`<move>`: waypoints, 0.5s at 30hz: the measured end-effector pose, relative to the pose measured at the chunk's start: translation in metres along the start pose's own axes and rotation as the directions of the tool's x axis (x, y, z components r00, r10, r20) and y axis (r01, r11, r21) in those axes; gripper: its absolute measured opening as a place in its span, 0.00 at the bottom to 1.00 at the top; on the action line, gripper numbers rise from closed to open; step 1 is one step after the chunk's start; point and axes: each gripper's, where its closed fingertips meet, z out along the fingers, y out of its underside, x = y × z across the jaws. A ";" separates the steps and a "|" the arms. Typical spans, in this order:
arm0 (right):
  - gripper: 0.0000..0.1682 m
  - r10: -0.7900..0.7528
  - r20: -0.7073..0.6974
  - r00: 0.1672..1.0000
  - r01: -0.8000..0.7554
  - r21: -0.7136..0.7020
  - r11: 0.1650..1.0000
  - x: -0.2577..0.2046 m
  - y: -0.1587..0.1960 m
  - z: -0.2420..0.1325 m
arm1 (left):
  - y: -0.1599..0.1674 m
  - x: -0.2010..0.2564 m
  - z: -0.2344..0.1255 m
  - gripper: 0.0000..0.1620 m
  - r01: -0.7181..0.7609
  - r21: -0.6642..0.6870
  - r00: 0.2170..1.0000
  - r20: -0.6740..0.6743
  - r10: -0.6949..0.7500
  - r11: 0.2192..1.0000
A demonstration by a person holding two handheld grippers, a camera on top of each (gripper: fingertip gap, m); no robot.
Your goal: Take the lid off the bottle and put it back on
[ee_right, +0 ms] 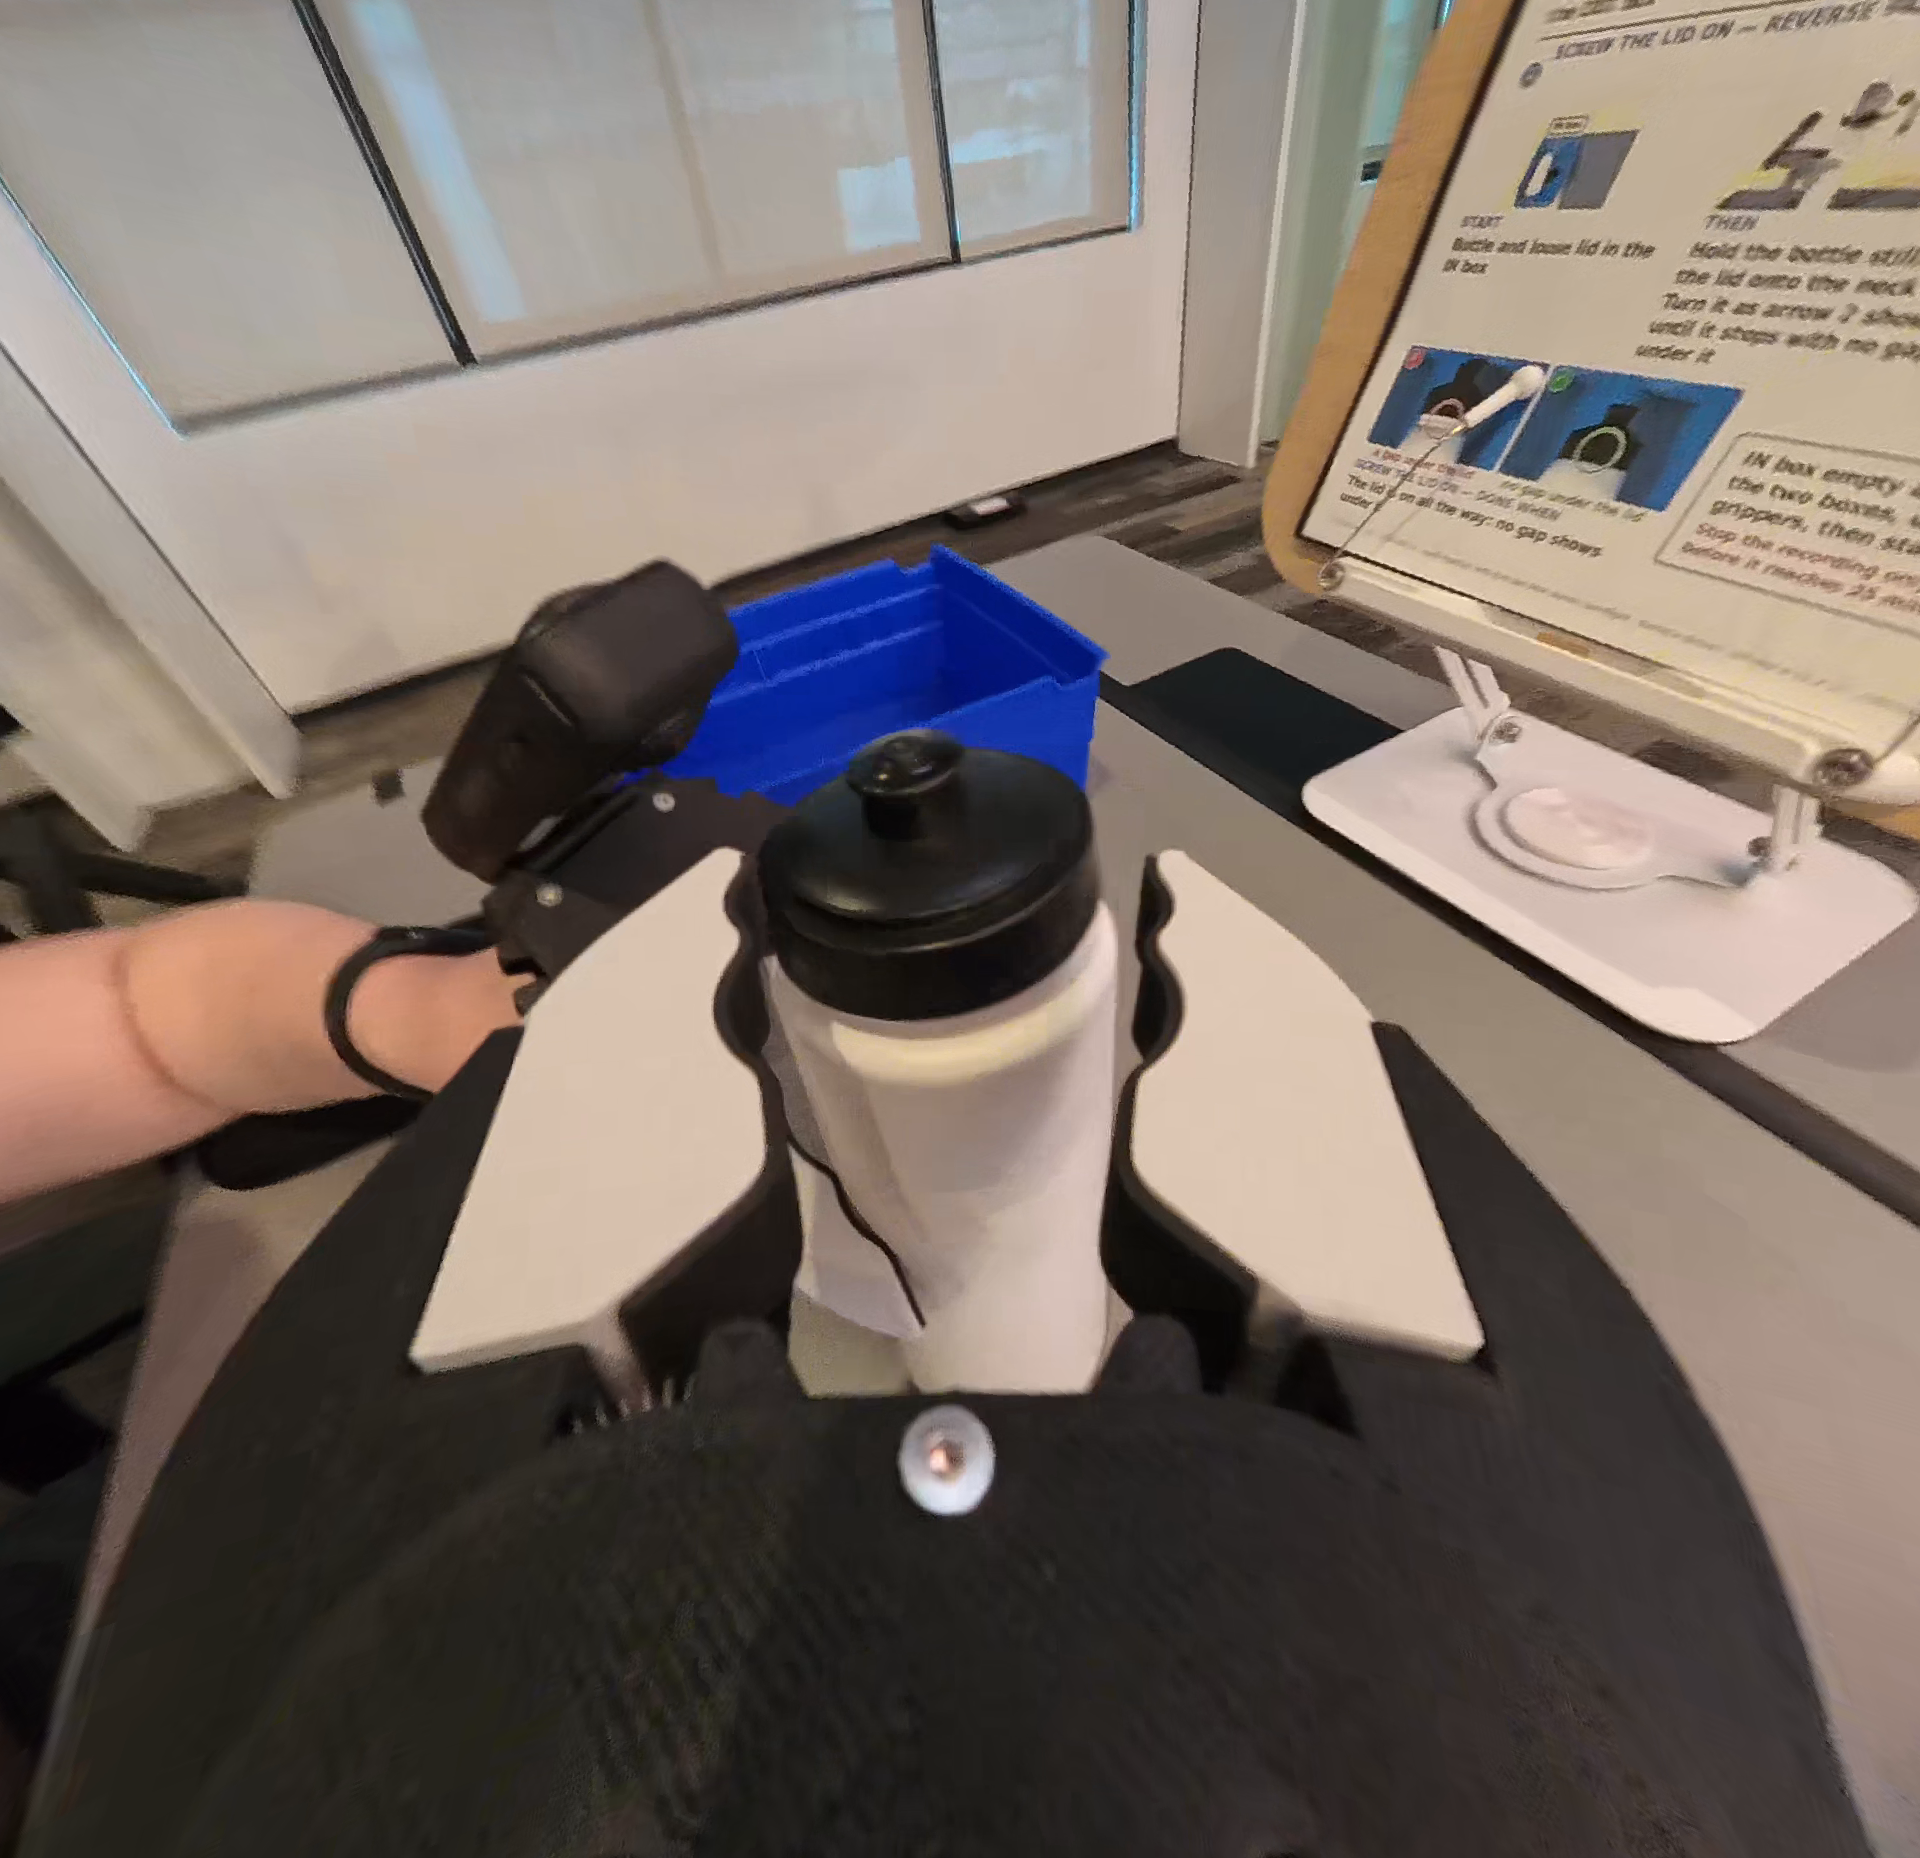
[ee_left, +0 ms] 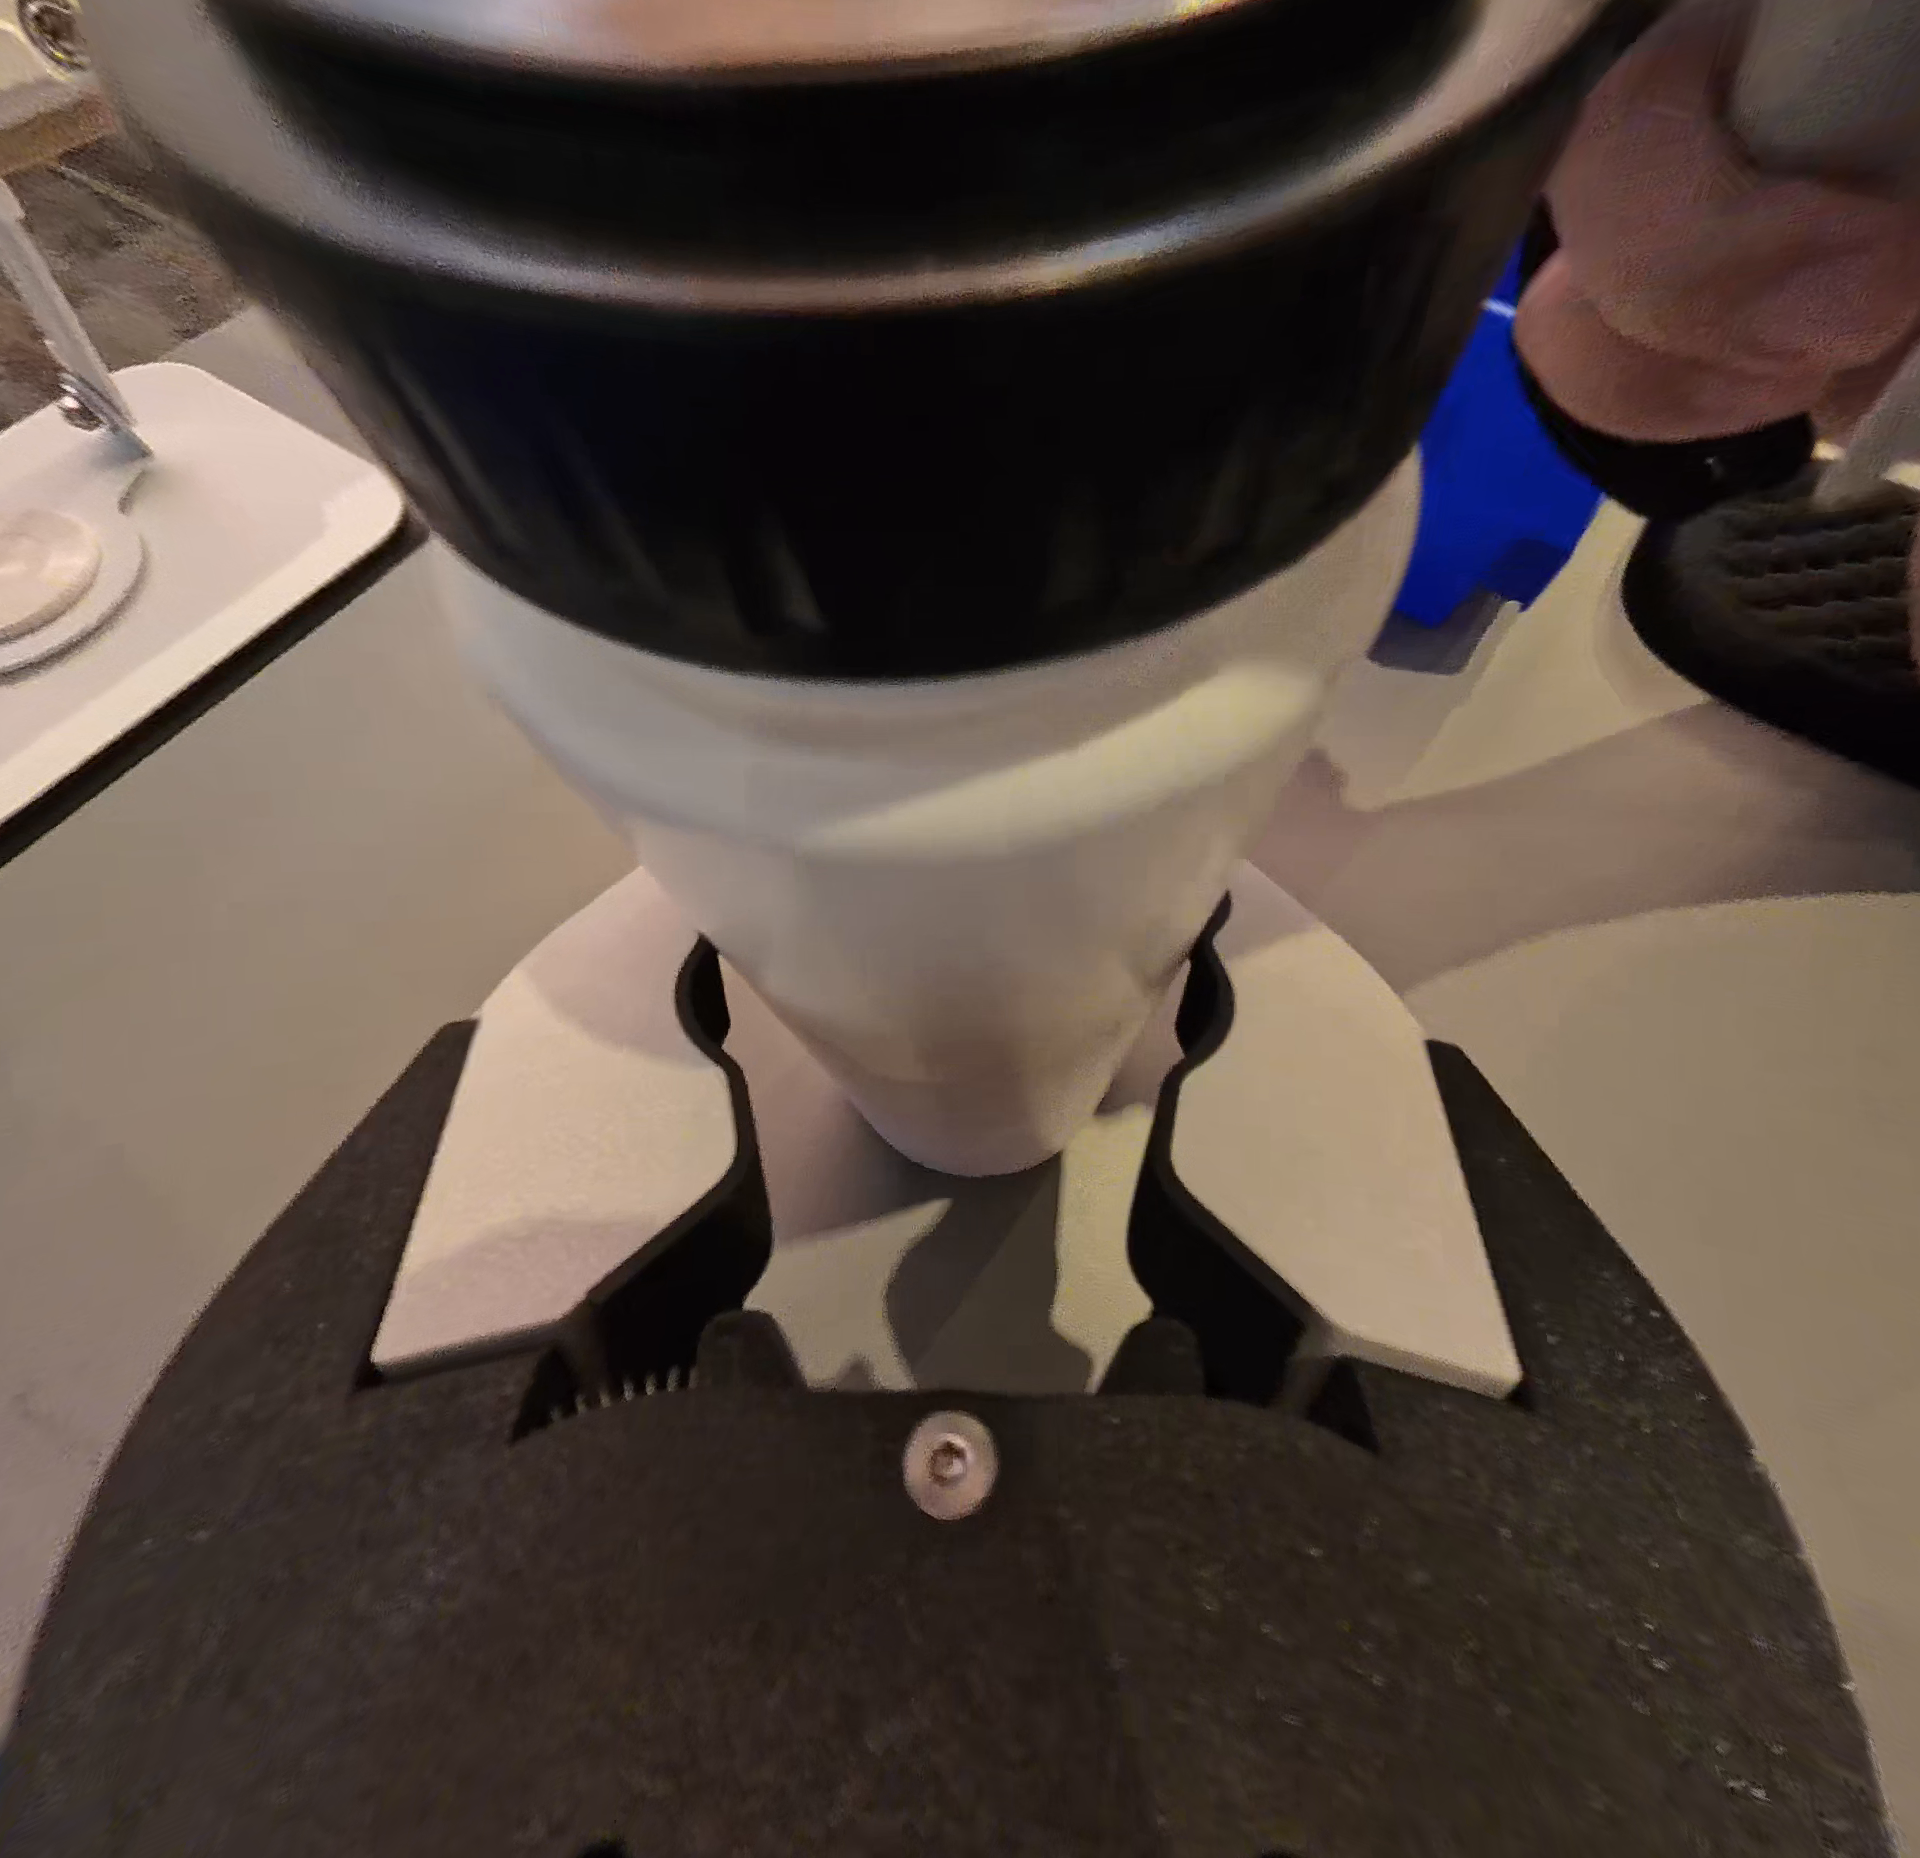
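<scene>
- Two claws work on one white bottle point(ee_right: 966, 1133), which stands upright over the grey tabletop point(ee_right: 1818, 1237) with its black lid point(ee_right: 935, 873) seated on the neck.
- Far left in the right wrist view, a person's left hand point(ee_right: 416, 998) reaches in, holding its tool by a black finger loop.
- Left claw point(ee_left: 956, 977): closed onto the lower body of the bottle, with a dark wavy pad pressed against each side. Its own camera sees the lid looming large and blurred at the top.
- Behind the bottle sits a blue bin point(ee_right: 914, 655) on the tabletop, open side up.
- Right claw point(ee_right: 951, 873): its two pale fingers stand narrowly on either side of the bottle's shoulder, just under the lid. The left pad looks to be touching, while a thin sliver shows at the right pad, so I cannot tell whether it is actually clamped.
- The right hand point(ee_left: 1714, 250) shows at the upper right edge of the left wrist view.
- Right of the bottle, well apart, a white stand point(ee_right: 1621, 915) props up a printed instruction sheet point(ee_right: 1662, 302) on a wooden board.
</scene>
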 end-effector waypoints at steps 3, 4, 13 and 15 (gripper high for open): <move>0.42 0.069 0.020 0.997 -0.070 0.046 0.996 0.014 -0.007 -0.008 | -0.001 0.003 -0.001 0.53 0.036 -0.002 0.997 -0.061 -0.036 0.999; 0.42 0.079 0.017 0.997 -0.080 0.052 0.995 0.018 -0.009 -0.010 | -0.001 0.005 -0.002 0.53 0.059 -0.005 0.993 -0.098 -0.059 0.998; 0.42 0.082 0.057 0.995 -0.086 0.065 0.994 0.016 -0.014 -0.014 | -0.009 0.042 -0.022 0.53 0.266 -0.114 0.834 -0.470 -0.288 0.957; 0.42 0.079 0.063 0.995 -0.082 0.058 0.995 0.015 -0.013 -0.013 | -0.010 0.046 -0.025 0.53 0.286 -0.131 0.802 -0.510 -0.312 0.949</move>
